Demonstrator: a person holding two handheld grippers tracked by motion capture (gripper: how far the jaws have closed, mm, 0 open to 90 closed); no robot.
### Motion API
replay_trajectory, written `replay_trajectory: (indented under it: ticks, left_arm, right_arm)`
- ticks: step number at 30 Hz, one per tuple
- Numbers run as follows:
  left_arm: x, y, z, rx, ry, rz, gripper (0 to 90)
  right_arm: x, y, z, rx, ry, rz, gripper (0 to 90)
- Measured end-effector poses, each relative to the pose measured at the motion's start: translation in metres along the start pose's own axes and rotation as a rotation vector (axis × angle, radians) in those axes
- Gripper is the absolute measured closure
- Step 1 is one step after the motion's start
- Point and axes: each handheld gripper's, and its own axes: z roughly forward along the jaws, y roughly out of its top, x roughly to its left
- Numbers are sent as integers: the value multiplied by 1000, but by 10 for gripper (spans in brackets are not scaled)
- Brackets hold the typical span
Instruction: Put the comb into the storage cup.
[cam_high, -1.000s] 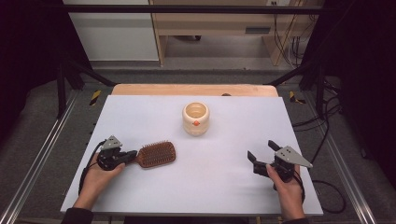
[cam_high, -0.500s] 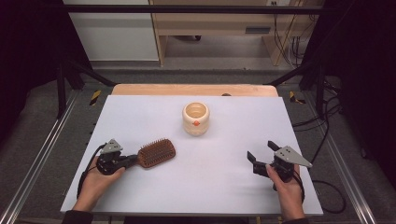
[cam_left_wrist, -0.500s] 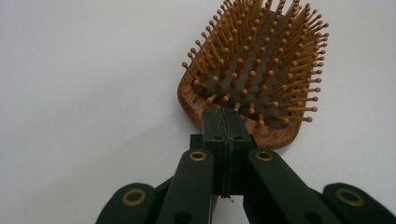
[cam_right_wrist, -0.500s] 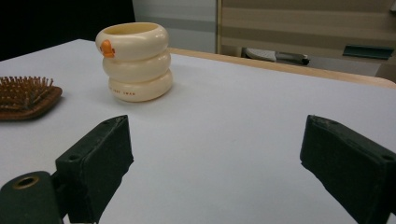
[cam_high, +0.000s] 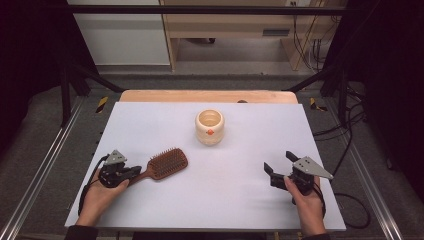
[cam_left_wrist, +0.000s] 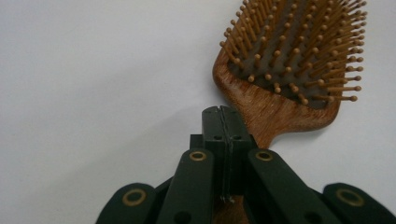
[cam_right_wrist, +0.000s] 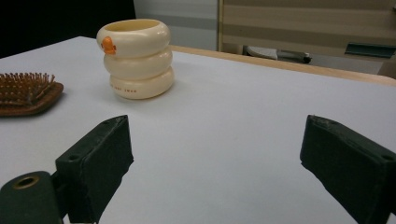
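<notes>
Wooden and brown, the paddle hairbrush lies bristles-up on the pale grey counter, toward its front left part, with the handle pointing at the person's left hand. The left gripper has its black jaws pressed together; in the left gripper view they sit right over the handle where it narrows below the brush head, but whether they pinch the handle or merely rest above it cannot be told. The right gripper rests near the front right of the counter, well apart from the brush, its jaws standing wide with nothing between them. A cream ribbed cup with a small orange mark stands upright near the counter's middle, beyond both grippers.
</notes>
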Motion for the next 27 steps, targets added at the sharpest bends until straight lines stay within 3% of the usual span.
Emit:
replay_trajectory:
  ticks: [15,24,26,27]
  left_arm:
    - [-14,-3,-2,34,-43,19,900]
    - [-19,2,-8,-9,-21,17,900]
    - [-20,5,-13,-22,-8,14,884]
    - [-22,8,-17,-26,23,12,840]
  right_arm:
    - [0,0,0,1,4,0,92]
    - [0,0,0,2,2,-1,92]
    - [0,0,1,3,2,-3,92]
    - [1,0,1,3,2,-5,92]
